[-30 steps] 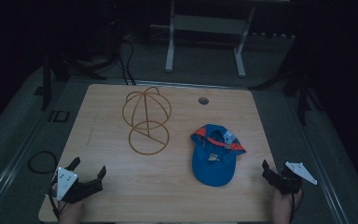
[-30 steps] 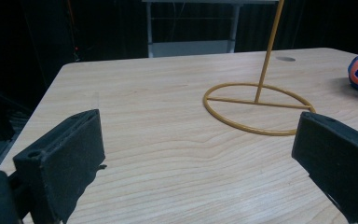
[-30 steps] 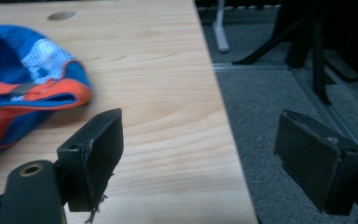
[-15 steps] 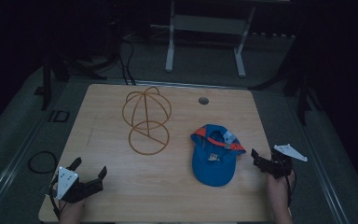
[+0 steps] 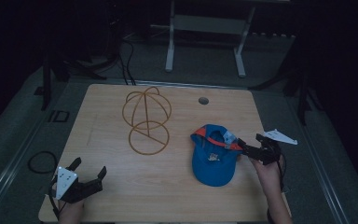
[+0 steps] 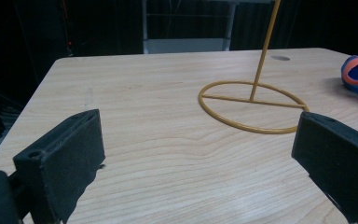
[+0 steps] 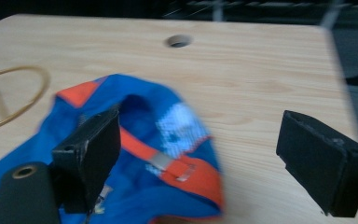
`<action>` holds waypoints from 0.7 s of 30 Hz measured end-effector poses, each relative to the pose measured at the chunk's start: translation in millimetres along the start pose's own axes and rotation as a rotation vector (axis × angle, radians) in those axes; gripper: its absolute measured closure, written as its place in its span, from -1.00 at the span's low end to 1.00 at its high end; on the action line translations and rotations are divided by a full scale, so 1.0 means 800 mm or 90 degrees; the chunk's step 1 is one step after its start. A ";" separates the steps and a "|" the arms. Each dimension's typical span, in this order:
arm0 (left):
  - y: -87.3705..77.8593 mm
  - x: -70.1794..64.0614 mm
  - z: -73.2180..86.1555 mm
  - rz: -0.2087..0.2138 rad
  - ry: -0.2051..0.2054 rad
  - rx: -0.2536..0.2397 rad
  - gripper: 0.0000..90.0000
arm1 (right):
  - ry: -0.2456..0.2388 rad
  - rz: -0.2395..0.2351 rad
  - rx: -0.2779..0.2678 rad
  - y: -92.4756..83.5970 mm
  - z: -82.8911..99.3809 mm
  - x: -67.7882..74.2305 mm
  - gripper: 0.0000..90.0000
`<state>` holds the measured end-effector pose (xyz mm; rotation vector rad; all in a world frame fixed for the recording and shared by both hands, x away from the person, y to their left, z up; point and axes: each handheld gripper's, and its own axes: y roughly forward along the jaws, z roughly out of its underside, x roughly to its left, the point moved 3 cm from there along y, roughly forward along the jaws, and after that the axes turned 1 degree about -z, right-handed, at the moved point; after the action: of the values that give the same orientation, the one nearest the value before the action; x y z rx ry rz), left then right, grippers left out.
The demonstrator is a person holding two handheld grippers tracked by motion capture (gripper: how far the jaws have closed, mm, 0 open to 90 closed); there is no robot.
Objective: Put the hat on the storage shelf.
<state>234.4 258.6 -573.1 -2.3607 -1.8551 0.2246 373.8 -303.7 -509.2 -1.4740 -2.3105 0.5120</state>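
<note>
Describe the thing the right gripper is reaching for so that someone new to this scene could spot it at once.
On the wooden table, look at the right half, right of the gold wire stand. The blue cap lies there, beside the open right gripper. It is the table's one soft, blue thing, with orange trim.

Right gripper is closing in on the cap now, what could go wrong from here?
The right gripper is open at the blue cap's back edge; it might pinch only the orange strap and let the cap sag. Dragging the cap could knock the wire hat stand, which looks light.
</note>
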 end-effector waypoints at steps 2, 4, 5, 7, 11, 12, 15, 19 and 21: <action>-0.001 0.000 0.000 0.000 -0.004 -0.001 -0.88 | -0.019 -0.024 0.009 0.016 -0.007 0.008 -0.58; -0.001 0.001 -0.001 0.001 -0.002 -0.004 -0.88 | -0.022 -0.035 0.011 0.020 -0.009 0.010 -0.54; -0.001 0.000 -0.001 -0.002 0.001 -0.002 -0.88 | -0.023 -0.033 0.012 0.024 -0.011 0.011 -0.55; -0.001 0.000 -0.001 0.000 -0.001 0.000 -0.88 | -0.022 -0.046 0.017 0.033 -0.013 0.013 -0.53; -0.001 -0.003 -0.002 0.022 -0.010 0.001 -0.91 | -0.027 -0.052 0.044 0.054 -0.014 0.016 -0.45; -0.001 -0.004 -0.002 0.023 -0.009 0.006 -0.91 | -0.027 -0.052 0.044 0.054 -0.014 0.016 -0.45; 0.001 -0.005 -0.001 0.026 -0.009 0.024 -0.94 | -0.017 -0.054 0.069 0.069 -0.010 0.015 -0.45; 0.001 -0.005 -0.001 0.024 -0.014 0.025 -0.94 | -0.025 -0.036 0.092 0.085 -0.005 0.012 -0.45; 0.001 -0.005 -0.001 0.029 -0.022 0.020 -0.95 | -0.034 -0.026 0.100 0.095 -0.002 0.012 -0.45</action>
<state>234.2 254.5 -571.9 -2.3947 -1.8009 0.2988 430.7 -265.2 -543.0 -1.3526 -2.2777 0.7127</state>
